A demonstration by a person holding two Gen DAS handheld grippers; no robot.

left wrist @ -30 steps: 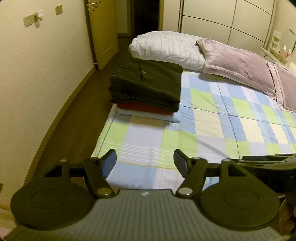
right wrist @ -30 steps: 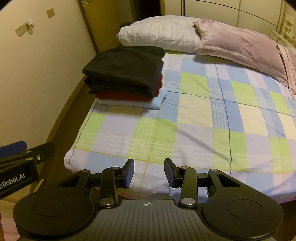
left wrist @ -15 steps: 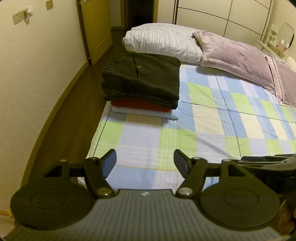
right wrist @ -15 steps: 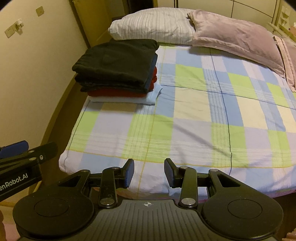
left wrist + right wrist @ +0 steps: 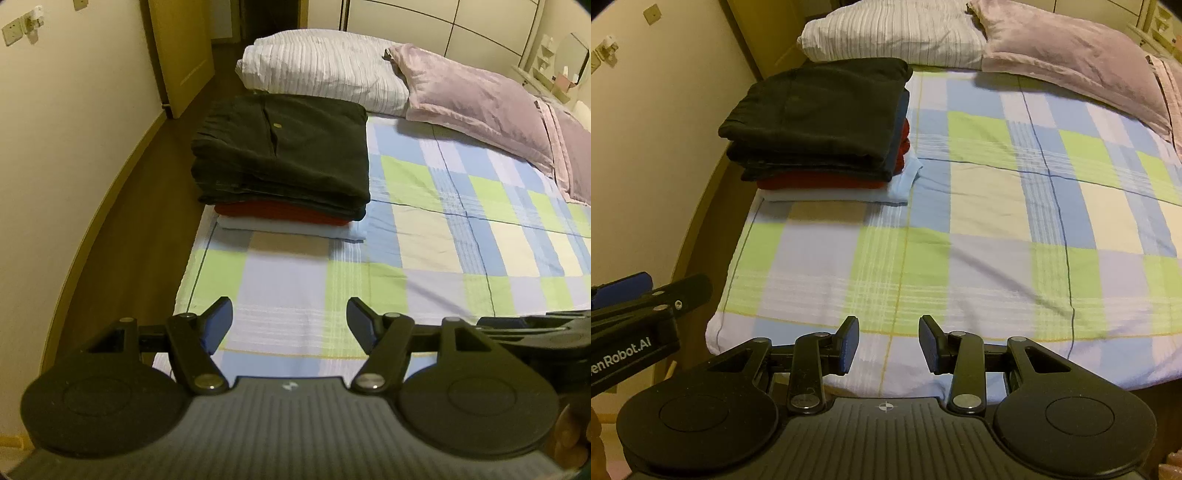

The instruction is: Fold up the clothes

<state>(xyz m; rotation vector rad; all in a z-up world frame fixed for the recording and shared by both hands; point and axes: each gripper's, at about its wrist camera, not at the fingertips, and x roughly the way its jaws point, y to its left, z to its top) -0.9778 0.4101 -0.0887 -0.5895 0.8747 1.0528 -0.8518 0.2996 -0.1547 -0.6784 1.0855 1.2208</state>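
The stack of folded clothes (image 5: 282, 173) sits on the bed (image 5: 424, 236) at its left edge, just before the pillows (image 5: 332, 66): dark garment on top, red one under it, a pale one at bottom. No unfolded piece is in view, so I judge folding is done or nearly. No containers visible. Left gripper (image 5: 290, 319) & right gripper (image 5: 888, 341) hang released, nothing btw. the fingers, over the near bed edge.

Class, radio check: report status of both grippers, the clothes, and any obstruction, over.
Left gripper open, empty. Right gripper open, empty. Folded clothes stack at the bed's left edge, below the pillows. No unfolded garment in view; nothing in the way.
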